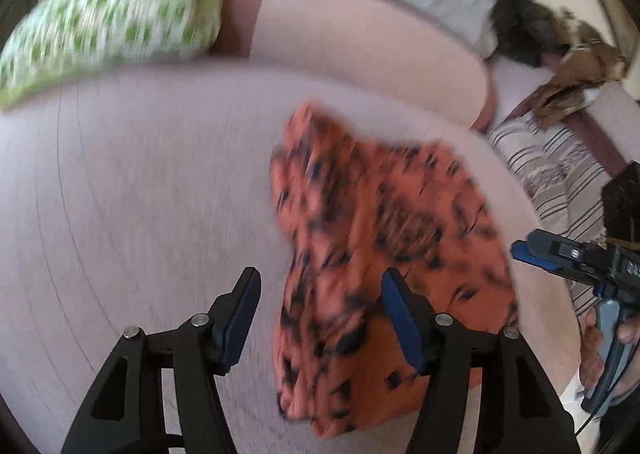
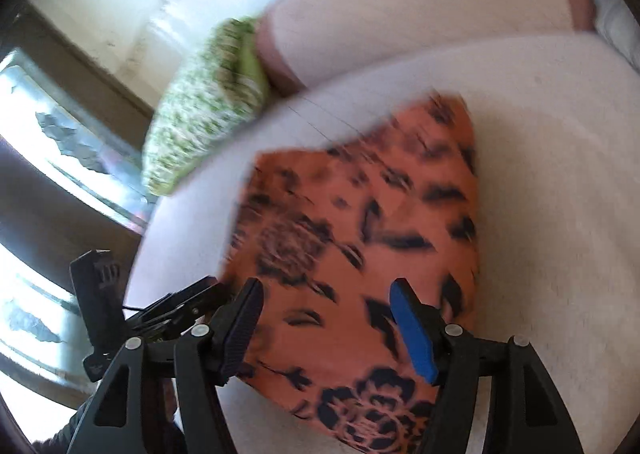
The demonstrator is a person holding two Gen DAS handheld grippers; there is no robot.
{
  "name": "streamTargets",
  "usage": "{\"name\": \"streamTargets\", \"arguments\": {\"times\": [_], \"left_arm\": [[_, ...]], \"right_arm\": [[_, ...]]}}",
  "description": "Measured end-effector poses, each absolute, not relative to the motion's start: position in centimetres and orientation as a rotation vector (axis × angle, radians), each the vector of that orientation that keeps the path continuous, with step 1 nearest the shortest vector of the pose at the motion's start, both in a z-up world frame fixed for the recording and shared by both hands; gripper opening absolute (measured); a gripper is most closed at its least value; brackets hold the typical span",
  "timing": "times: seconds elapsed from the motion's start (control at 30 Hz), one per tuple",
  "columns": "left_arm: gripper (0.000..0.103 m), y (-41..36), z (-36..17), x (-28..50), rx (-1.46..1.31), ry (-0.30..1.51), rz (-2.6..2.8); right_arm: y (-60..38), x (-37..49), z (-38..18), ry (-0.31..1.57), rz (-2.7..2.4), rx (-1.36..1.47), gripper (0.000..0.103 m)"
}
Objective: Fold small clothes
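An orange garment with a black flower print [image 1: 384, 246] lies partly folded and bunched on the pale pink sofa seat [image 1: 140, 213]. My left gripper [image 1: 320, 286] is open and empty, hovering over the garment's near left edge. In the right wrist view the same garment [image 2: 360, 238] lies flat below my right gripper [image 2: 326, 294], which is open and empty above its near edge. The right gripper also shows at the right edge of the left wrist view [image 1: 560, 254]. The left gripper shows at lower left in the right wrist view [image 2: 176, 306]. Both views are motion-blurred.
A green and white patterned cushion [image 1: 112, 21] leans at the sofa's left end. The sofa backrest [image 1: 360, 41] runs behind the seat. A striped cloth [image 1: 556, 177] and brown items [image 1: 580, 73] lie at the right. A window [image 2: 44, 125] is at the left.
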State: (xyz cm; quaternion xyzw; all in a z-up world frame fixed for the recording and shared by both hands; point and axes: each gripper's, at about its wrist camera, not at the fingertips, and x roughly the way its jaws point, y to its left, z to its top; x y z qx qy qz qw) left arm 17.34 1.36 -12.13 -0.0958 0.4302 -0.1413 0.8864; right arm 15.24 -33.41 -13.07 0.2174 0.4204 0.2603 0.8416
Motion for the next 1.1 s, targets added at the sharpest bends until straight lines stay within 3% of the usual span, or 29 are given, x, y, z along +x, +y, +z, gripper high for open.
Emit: {"name": "streamTargets", "arguments": {"times": [0.23,0.4,0.63,0.83,1.03,1.1], "left_arm": [[0.064,-0.3,-12.0,19.1,-0.152,0.878,-0.330],[0.067,0.5,-15.4,21.5,-0.176,1.040,-0.288],[0.067,1.5,-10.8,23.2,-0.200,0.860,-0.309],[0.070,2.2,-16.0,28.9,-0.219,1.087,-0.137],[0.070,2.6,-11.8,23.8,-0.239,0.963,-0.119],[0.073,1.9,-9.6,20.7,-0.193,0.916,-0.134]], "right_arm": [[-34.1,22.3,-13.3,0.884,0.585,0.596,0.071],[-35.8,27.2,-19.0,1.015,0.513,0.773,0.071],[-35.3,25.7,-16.4,0.923,0.594,0.747,0.071],[-34.7,23.2,-16.7,0.947,0.583,0.676,0.071],[-34.0,17.5,-13.7,0.881,0.564,0.526,0.072],[-33.4,14.8,-12.4,0.850,0.523,0.462,0.079]]}}
